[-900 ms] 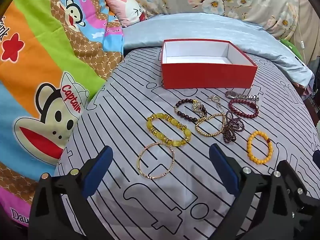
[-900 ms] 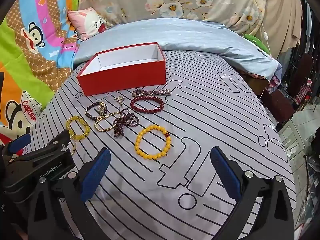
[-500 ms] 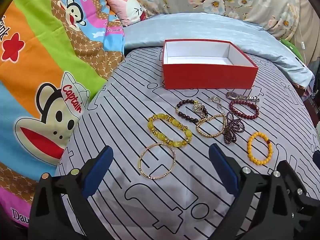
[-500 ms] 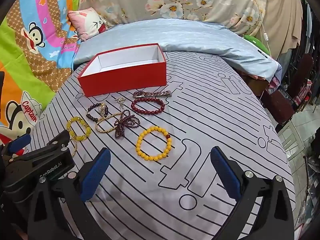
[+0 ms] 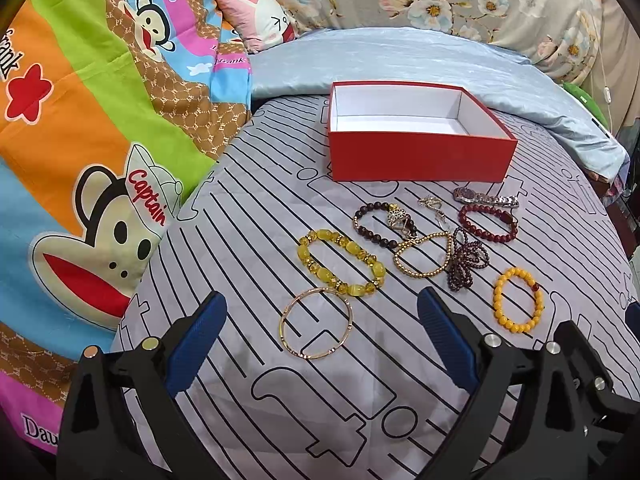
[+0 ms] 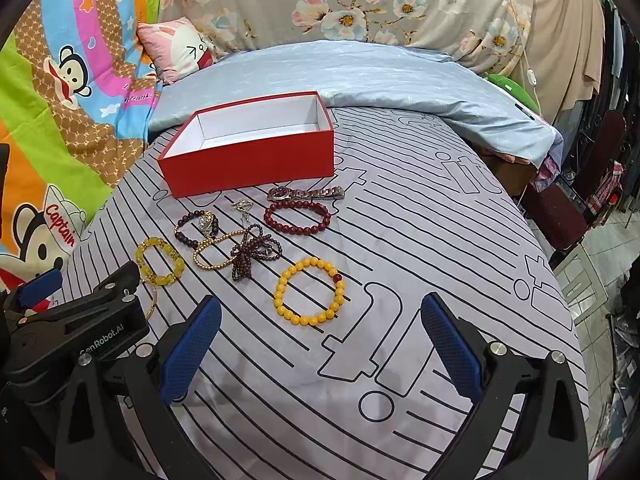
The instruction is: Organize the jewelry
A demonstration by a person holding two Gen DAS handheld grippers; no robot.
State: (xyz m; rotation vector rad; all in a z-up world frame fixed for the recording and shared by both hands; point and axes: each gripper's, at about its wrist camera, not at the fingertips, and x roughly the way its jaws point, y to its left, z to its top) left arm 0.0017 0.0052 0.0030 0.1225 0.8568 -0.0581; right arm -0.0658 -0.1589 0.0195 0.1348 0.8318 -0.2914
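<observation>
An empty red box (image 5: 420,156) with a white inside stands on the striped bed sheet; it also shows in the right wrist view (image 6: 252,160). Several bracelets lie in front of it: a thin gold bangle (image 5: 317,328), a yellow glass-bead bracelet (image 5: 340,262), a dark bead bracelet (image 5: 380,224), a gold chain (image 5: 422,254), a tangled garnet strand (image 5: 466,260), a red bead bracelet (image 5: 488,224), a watch (image 5: 484,198) and an orange bead bracelet (image 5: 518,300) (image 6: 309,296). My left gripper (image 5: 322,340) is open just above the bangle. My right gripper (image 6: 320,344) is open just short of the orange bracelet.
A colourful monkey-print blanket (image 5: 80,160) lies at the left. A light blue quilt (image 5: 400,56) and a pink pillow (image 5: 260,16) lie behind the box. The bed's right edge (image 6: 560,264) drops to a tiled floor with dark furniture (image 6: 568,208).
Both grippers have edged slightly forward and down toward the jewelry. Both stay open. Nothing on the bed has moved.
</observation>
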